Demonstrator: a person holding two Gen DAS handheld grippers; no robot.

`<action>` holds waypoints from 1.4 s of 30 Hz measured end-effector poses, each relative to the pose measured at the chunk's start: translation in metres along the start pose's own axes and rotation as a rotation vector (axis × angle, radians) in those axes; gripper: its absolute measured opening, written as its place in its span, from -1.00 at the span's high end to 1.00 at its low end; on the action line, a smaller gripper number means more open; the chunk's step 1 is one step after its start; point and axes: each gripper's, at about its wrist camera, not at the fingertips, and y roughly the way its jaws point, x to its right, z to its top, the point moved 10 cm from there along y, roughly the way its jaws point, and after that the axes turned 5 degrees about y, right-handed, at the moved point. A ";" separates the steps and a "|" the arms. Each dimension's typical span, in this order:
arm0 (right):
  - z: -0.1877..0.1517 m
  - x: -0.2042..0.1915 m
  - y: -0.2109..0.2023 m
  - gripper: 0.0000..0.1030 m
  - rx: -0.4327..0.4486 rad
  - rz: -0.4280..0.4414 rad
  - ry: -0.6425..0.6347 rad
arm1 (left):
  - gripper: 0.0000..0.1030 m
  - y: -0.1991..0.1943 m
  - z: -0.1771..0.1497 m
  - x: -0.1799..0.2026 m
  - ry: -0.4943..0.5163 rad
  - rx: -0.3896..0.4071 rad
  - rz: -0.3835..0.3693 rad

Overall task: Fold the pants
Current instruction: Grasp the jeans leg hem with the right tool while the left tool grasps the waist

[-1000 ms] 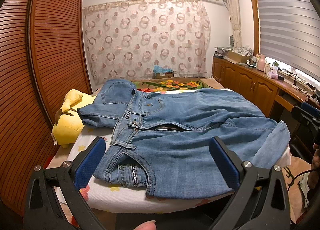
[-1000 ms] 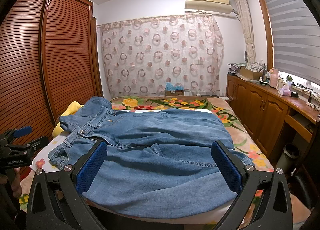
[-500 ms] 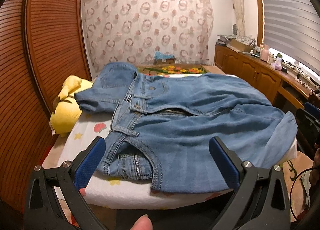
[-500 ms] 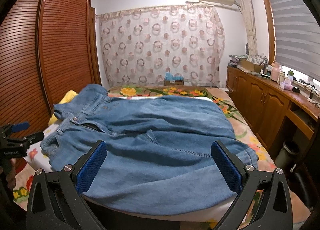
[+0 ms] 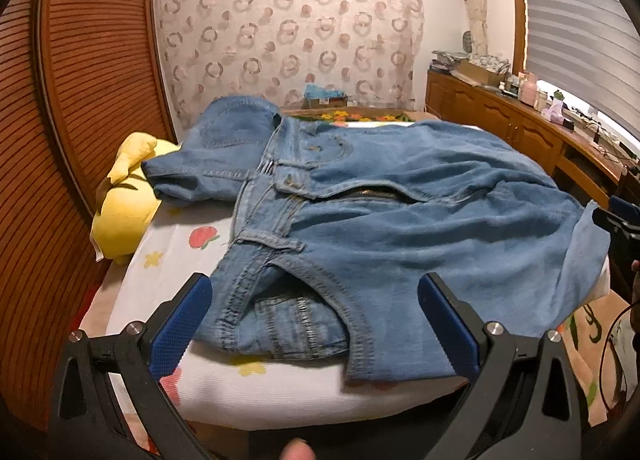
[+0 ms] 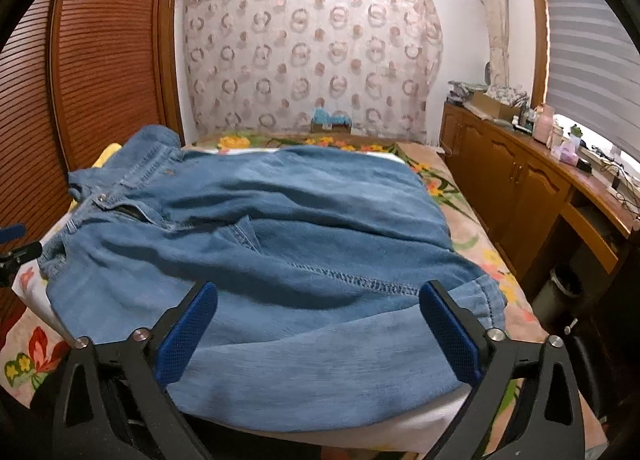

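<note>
Blue jeans point(image 5: 400, 220) lie spread across the bed point(image 5: 256, 384), waistband beside a yellow plush toy point(image 5: 120, 216). Left hand-held gripper point(image 5: 316, 324) and right hand-held gripper point(image 6: 320, 332) hover spread wide, gripping nothing.

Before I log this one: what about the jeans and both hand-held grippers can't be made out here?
- Jeans: the leg ends run past the bed edge in the left wrist view; the underside is hidden.
- Jeans pocket label: too blurred to read.
- Left hand-held gripper and right hand-held gripper: whether the fingertips touch denim is unclear.
</note>
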 end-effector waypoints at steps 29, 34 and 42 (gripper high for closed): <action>0.006 0.067 -0.047 -0.56 -0.065 -0.135 0.091 | -0.45 0.040 -0.067 -0.076 -0.123 -0.177 -0.006; 0.005 0.055 -0.029 -0.55 -0.110 -0.134 0.126 | -0.45 0.041 -0.066 -0.076 -0.117 -0.174 -0.001; 0.000 0.036 -0.009 -0.24 -0.190 -0.102 0.147 | -0.31 0.042 -0.062 -0.074 -0.114 -0.167 -0.021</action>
